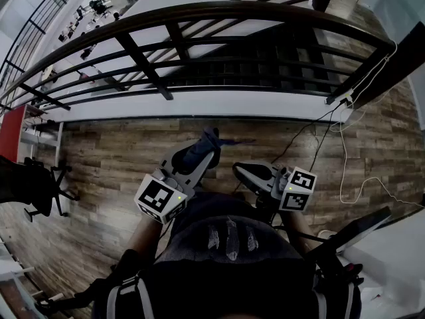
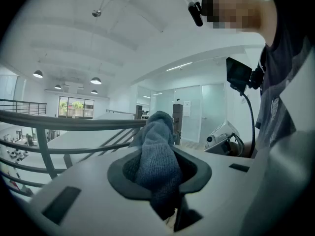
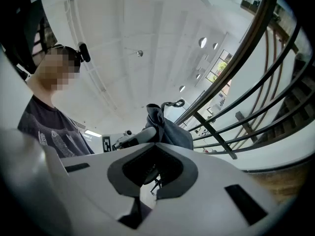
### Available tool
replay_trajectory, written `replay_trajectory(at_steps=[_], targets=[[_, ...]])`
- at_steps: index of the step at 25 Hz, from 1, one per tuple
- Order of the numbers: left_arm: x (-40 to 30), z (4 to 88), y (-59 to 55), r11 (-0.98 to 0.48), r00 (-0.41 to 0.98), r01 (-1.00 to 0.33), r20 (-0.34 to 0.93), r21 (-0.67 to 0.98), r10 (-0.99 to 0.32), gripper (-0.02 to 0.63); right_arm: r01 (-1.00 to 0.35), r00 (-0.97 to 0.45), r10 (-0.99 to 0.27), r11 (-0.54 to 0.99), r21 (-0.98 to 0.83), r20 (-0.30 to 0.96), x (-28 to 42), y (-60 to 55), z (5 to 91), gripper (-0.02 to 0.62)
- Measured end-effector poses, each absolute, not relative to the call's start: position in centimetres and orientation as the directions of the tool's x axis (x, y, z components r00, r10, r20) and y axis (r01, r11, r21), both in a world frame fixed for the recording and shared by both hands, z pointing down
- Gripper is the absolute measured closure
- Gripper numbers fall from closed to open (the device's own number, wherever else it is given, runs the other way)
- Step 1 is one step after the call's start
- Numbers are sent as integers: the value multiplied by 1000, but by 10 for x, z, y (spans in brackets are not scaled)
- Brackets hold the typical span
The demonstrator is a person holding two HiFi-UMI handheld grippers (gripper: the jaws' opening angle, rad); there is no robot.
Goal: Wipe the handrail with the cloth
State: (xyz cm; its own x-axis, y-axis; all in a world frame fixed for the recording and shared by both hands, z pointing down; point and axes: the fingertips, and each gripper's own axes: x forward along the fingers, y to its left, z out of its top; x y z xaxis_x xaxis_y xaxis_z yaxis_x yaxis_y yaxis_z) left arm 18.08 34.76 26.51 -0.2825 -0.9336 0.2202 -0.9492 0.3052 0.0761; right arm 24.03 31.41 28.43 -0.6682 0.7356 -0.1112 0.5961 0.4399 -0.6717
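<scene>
Grips grey cloth (image 2: pixel 156 154) in left gripper (image 1: pixel 207 146) jaws, raised toward handrail (image 1: pixel 199 10) ready for wiping; right gripper (image 1: pixel 244 171) jaws closed, empty, aside.

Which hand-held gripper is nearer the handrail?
Left. The left hand-held gripper, holding the cloth, reaches further toward the handrail; the right hand-held gripper sits further back. Neither touches it.

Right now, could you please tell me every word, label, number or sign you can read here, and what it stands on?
No text can be read in any view.
White sheet on the dark pillar: too small to read.
Print on the person's shirt: blurred, not legible.
Left cube and right cube: black-and-white square patterns only, no letters.
</scene>
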Motion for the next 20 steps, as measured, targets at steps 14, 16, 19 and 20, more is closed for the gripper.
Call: replay_trajectory(at_steps=[14,16,19,20], targets=[[-104,399,385,647,-603,-762,343,20,-721,502,506,-693,717,553,-662,69,115,293,320,592],[-191,445,402,729,-677,-684,391,-22,-624,502,466,-686,715,574,-674,135,77,293,336,591],[-299,524,421,809,-717,-585,503,-58,-482,502,405,-665,712,596,-693,224,17,296,354,592],[-328,551,423,826,-714,-559,545,-67,-439,502,387,-654,716,595,-705,245,-2,297,357,592]])
